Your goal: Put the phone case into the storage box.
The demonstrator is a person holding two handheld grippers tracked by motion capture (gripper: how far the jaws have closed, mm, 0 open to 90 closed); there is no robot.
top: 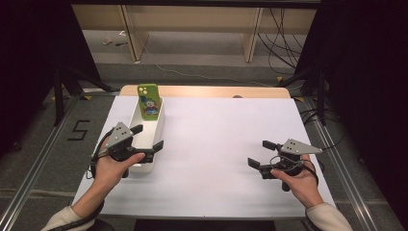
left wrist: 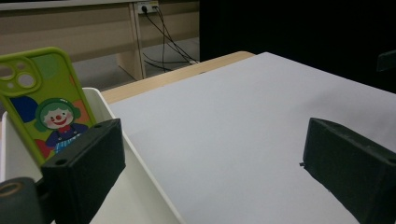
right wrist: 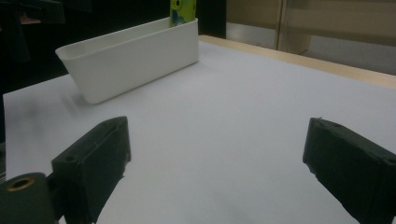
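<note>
The left claw (top: 148, 137) stands wide open and holds nothing. In the high view one jaw reaches over the inside of the white bin (top: 155, 126) and the other lies past the bin's right wall, so the wall runs between them; whether either jaw touches the rim cannot be told. In the left gripper view the jaws are spread far apart, the left one low in the bin and near the foot of the phone case (left wrist: 39, 100), the right one over the bare counter (left wrist: 243, 130).

The right claw (top: 259, 154) is also fully spread and empty. It hovers over the counter's right half, well apart from the bin, and points toward it, as the right gripper view shows with the bin (right wrist: 130, 63) off to the left.

The phone case (top: 148, 101), lime green with a clown picture, stands nearly upright and leans against the far end wall of the bin, its top above the rim.

By my judgement the work is at the reaching step, with the case as its object and nothing yet gripped. The next move calls for the left claw to advance along the bin, straddle the thin case across its faces or edges, and close gently without tipping it. The right claw could steady the bin.
</note>
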